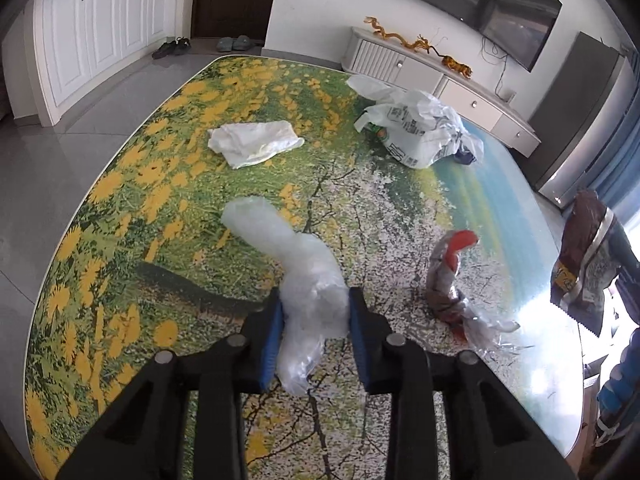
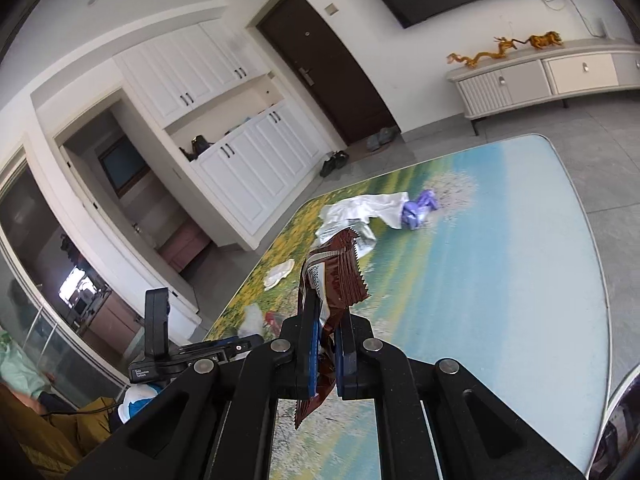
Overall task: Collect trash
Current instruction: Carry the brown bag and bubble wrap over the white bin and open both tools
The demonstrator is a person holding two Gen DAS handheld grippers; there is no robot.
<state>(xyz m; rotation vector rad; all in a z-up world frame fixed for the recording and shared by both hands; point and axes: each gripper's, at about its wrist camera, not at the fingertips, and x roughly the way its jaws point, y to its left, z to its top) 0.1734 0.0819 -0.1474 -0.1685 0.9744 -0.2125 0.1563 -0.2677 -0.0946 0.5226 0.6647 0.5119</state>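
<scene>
My left gripper [image 1: 315, 300] is shut on a roll of clear bubble wrap [image 1: 296, 256] that lies on the flower-print table [image 1: 120, 216]. A red and clear wrapper [image 1: 450, 276] lies to its right. A crumpled white tissue [image 1: 252, 142] and a white plastic bag [image 1: 416, 128] lie farther back. My right gripper [image 2: 328, 312] is shut on a brown snack wrapper [image 2: 334, 280] and holds it above the table [image 2: 500, 280]; the wrapper also shows in the left wrist view [image 1: 582, 248] at the right edge. The white bag [image 2: 360, 212] with a purple item [image 2: 418, 206] lies beyond.
A white TV cabinet [image 1: 440, 80] with gold dragon figures stands behind the table under a wall TV. White cupboards [image 1: 88, 36] and a dark door line the far wall, shoes on the grey floor. The left gripper's body [image 2: 192, 356] shows at left in the right wrist view.
</scene>
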